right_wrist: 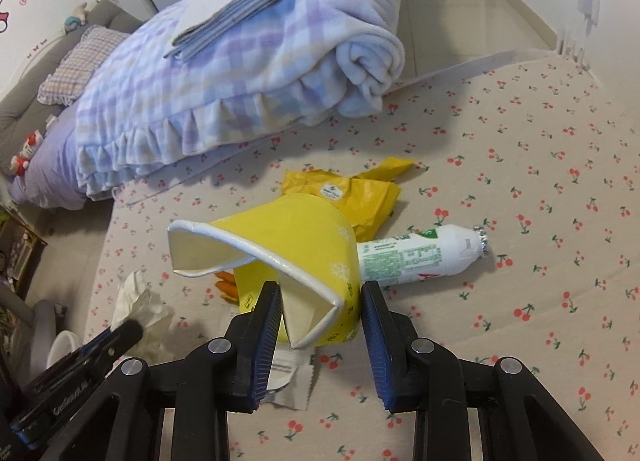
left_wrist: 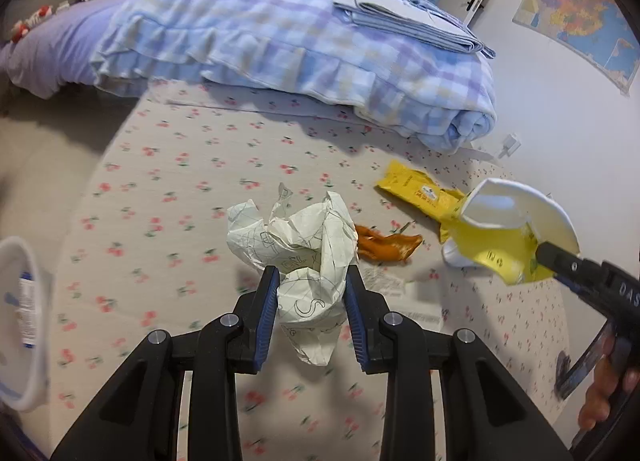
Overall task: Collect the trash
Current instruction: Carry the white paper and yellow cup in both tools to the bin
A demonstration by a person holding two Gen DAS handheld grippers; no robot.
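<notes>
Trash lies scattered on a cherry-print mat (right_wrist: 520, 189) spread on the floor beside a bed. Two pieces are already off it. A crumpled sheet of white paper (left_wrist: 304, 261) with line drawings sits clamped between the blue pads of the left claw (left_wrist: 312, 289), its loose folds spilling above and below the fingers. A crushed yellow paper cup (right_wrist: 288, 257) is pinched in the right claw (right_wrist: 320, 309); its white rim is folded flat, its inside is bare, and the mouth faces left in the right wrist view. In the left wrist view the same cup hangs at the end of the right claw out to the right, with a hand (left_wrist: 604, 393) gripping the handle below it.

On the mat behind the cup lie a yellow plastic wrapper (right_wrist: 352, 193), a white plastic bottle (right_wrist: 424, 255) on its side with a green label and a torn foil seal at its neck, an orange peel (left_wrist: 384, 247) just right of the held paper, and a torn white packet (right_wrist: 288, 377) under the right claw. A white bin (left_wrist: 20, 325) shows at the far left edge of the left wrist view; its contents cannot be told.

Both claws point downward at a slant toward the mat. A folded checked blanket (left_wrist: 304, 41) with a stack of folded sheets (left_wrist: 404, 13) rests on the bed beyond.
</notes>
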